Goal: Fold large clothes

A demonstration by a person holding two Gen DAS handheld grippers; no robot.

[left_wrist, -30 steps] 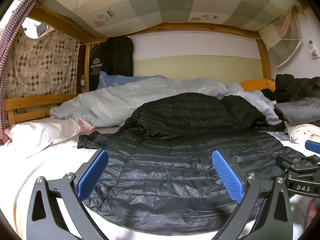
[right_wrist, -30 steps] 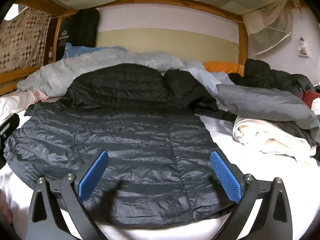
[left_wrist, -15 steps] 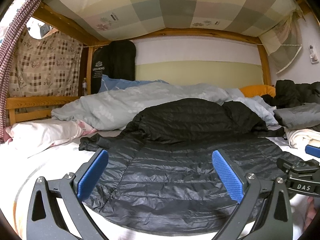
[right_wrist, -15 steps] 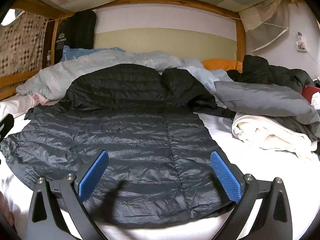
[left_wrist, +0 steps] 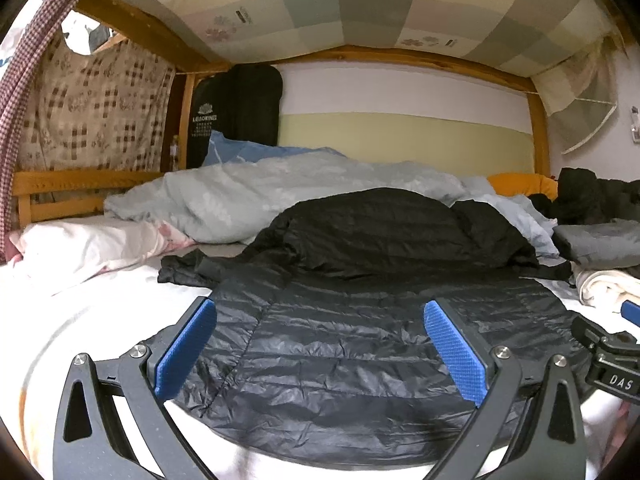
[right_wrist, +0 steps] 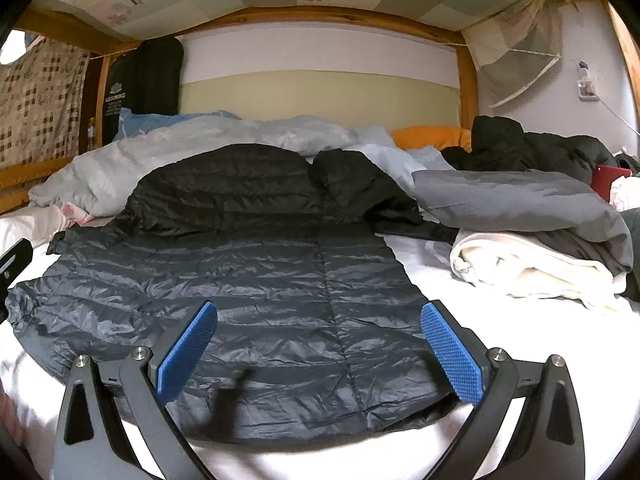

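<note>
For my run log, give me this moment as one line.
stage: pre-grasp | black puffer jacket: flat on white bed sheet, unfolded | left gripper: open, empty | right gripper: open, empty

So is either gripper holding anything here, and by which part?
Nothing is held. The left gripper and right gripper both stand open above the hem end of the dark puffer jacket, which lies spread flat on the bed.

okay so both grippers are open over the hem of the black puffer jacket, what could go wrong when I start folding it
The puffer jacket looks slick and puffy, so a pinched hem may slip out. Its top lies up on the rumpled duvet, so a fold could come out crooked. The stacked clothes sit close on the right and might get dragged.
</note>
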